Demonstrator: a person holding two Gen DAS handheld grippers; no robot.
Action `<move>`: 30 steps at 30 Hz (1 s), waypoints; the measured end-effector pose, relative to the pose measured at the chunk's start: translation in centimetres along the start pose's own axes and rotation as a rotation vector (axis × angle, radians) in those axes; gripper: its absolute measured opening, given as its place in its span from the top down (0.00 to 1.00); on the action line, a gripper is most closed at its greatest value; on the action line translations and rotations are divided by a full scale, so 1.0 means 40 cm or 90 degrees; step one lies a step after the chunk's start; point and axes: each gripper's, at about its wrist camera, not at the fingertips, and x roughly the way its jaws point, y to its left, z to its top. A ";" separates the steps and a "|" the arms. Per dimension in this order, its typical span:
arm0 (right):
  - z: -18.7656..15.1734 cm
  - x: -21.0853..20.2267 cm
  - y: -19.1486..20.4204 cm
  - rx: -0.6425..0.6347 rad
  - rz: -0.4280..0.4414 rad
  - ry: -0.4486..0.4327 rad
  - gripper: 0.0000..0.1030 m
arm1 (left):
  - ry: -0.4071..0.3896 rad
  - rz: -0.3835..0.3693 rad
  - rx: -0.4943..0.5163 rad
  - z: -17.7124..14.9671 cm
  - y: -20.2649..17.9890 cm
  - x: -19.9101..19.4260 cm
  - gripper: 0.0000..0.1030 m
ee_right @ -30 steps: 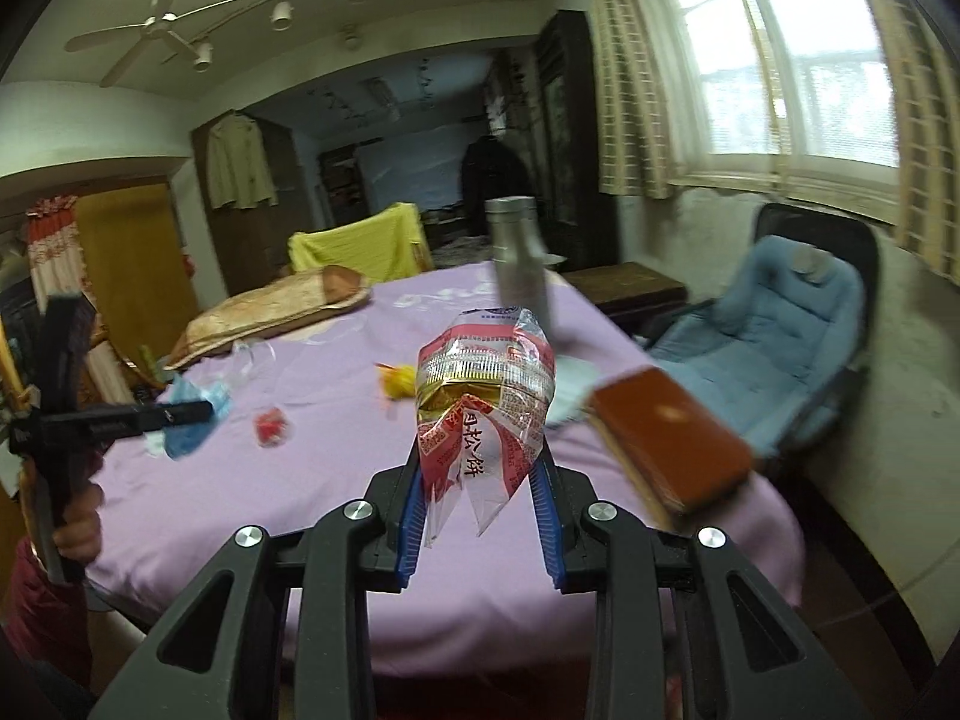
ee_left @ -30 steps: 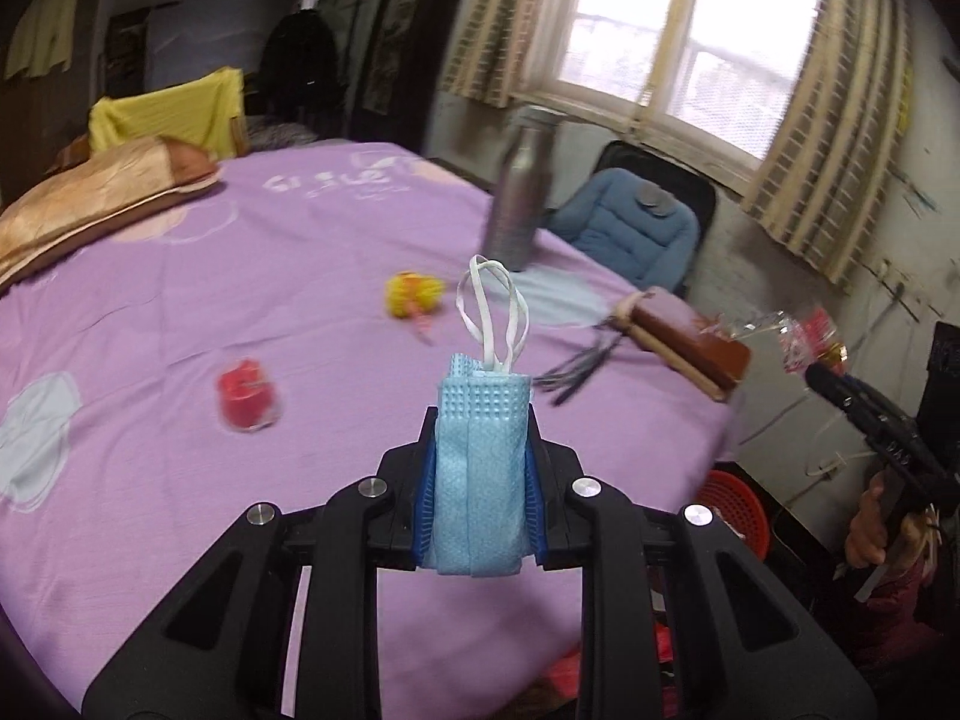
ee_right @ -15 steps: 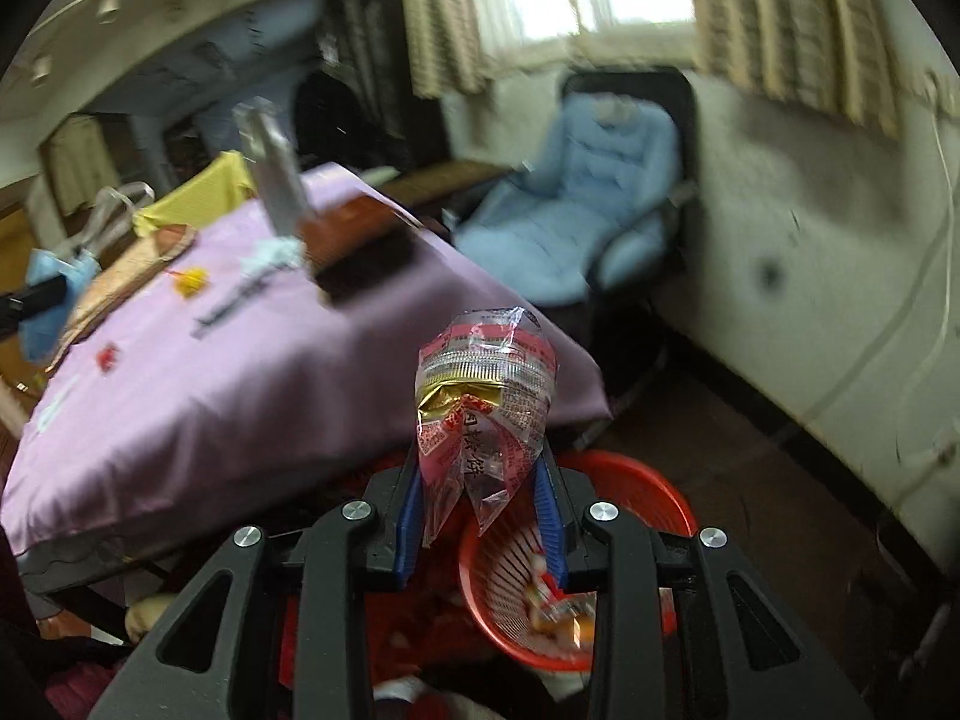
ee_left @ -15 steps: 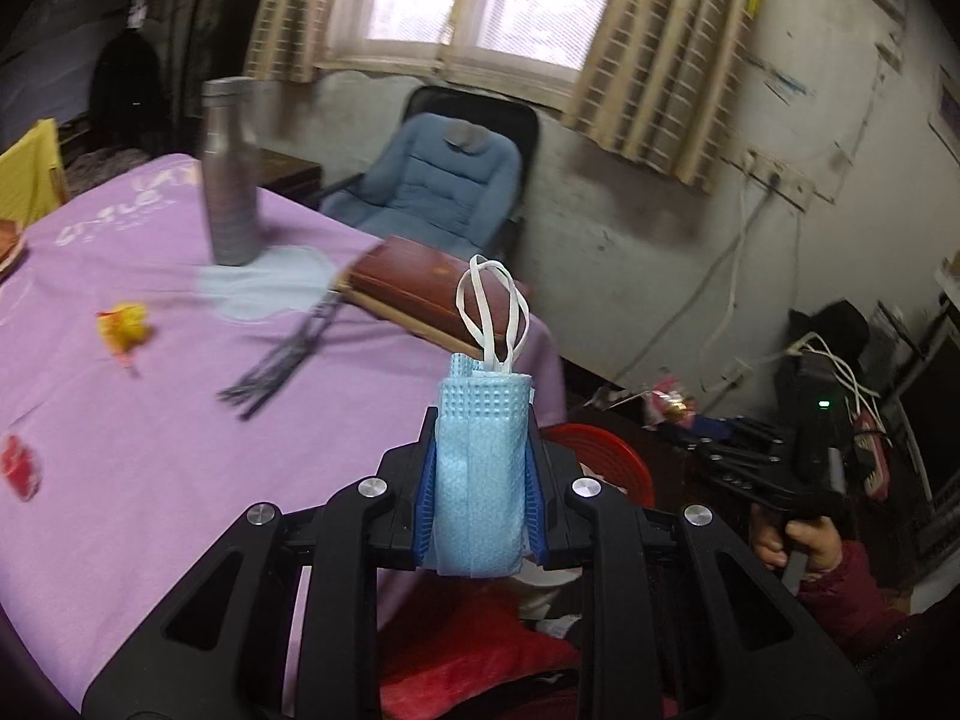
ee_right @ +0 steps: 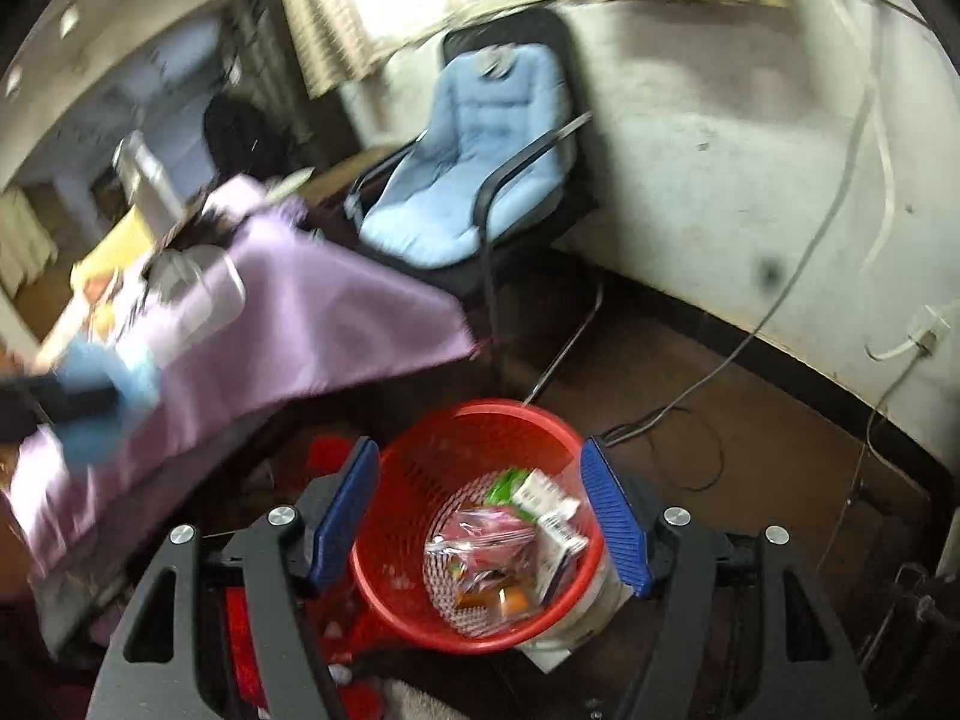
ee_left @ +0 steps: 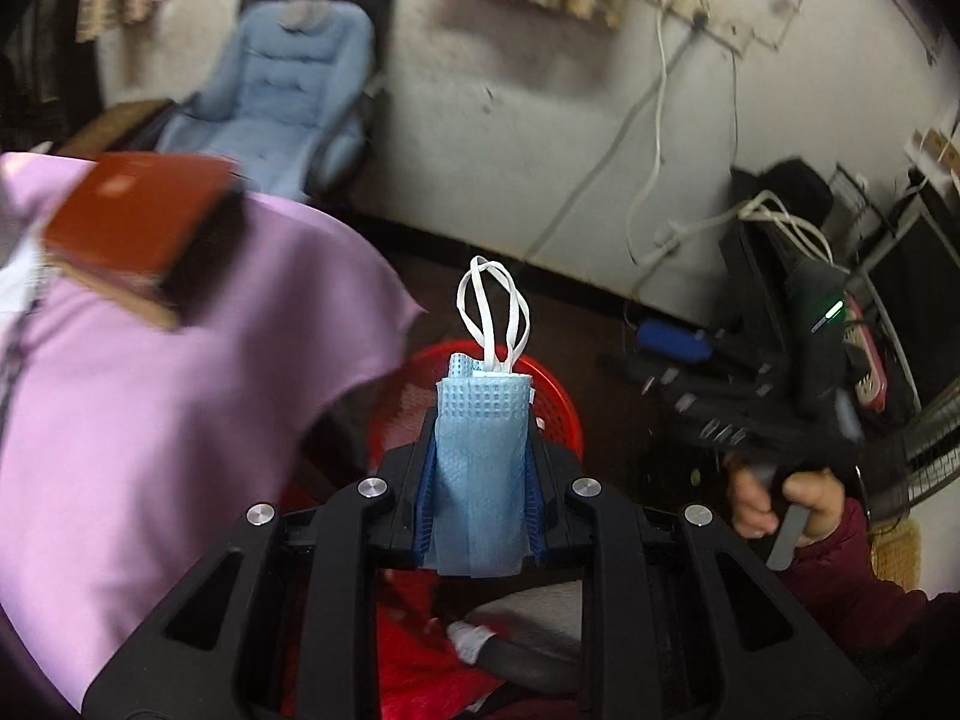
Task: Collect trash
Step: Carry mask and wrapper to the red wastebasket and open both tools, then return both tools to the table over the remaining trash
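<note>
Wrapper (ee_right: 480, 546) dropped into red basket (ee_right: 420, 612), right gripper (ee_right: 480, 510) just opened; left gripper (ee_left: 482, 468) clamps mask (ee_left: 480, 462)

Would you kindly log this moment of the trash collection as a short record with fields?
left gripper: shut on blue face mask, near the bin
right gripper: jaws have just been opening, nothing between them, above the bin
red trash basket: on the floor beside the purple tablecloth
snack wrapper: lying in the basket with other packaging
left to do: drop the mask

One red basket (ee_right: 480, 426); one blue face mask (ee_left: 482, 468); one brown book (ee_left: 129, 222); one padded chair (ee_right: 474, 174); two hand-held grippers.
</note>
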 end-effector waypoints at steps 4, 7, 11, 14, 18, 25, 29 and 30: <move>0.017 -0.030 -0.060 0.055 0.015 -0.034 0.33 | 0.035 -0.027 0.018 0.015 -0.031 0.090 0.72; 0.013 -0.040 -0.081 0.067 0.017 -0.045 0.33 | 0.050 -0.024 0.025 0.013 -0.046 0.129 0.58; 0.009 -0.053 -0.097 0.073 0.030 -0.051 0.33 | 0.039 0.009 0.031 0.003 -0.055 0.127 0.33; 0.019 -0.055 -0.093 0.073 0.037 -0.053 0.33 | 0.018 0.028 0.029 0.001 -0.052 0.099 0.25; 0.022 -0.061 -0.073 0.067 0.050 -0.055 0.33 | -0.017 0.046 0.019 0.000 -0.032 0.041 0.22; 0.040 -0.097 0.009 0.016 0.072 -0.069 0.30 | -0.062 0.070 -0.009 -0.005 0.008 -0.047 0.19; 0.048 -0.126 0.056 -0.015 0.075 -0.080 0.25 | -0.090 0.092 -0.023 -0.022 0.034 -0.109 0.16; 0.051 -0.133 0.071 -0.023 0.077 -0.083 0.25 | -0.096 0.098 -0.027 -0.026 0.040 -0.123 0.15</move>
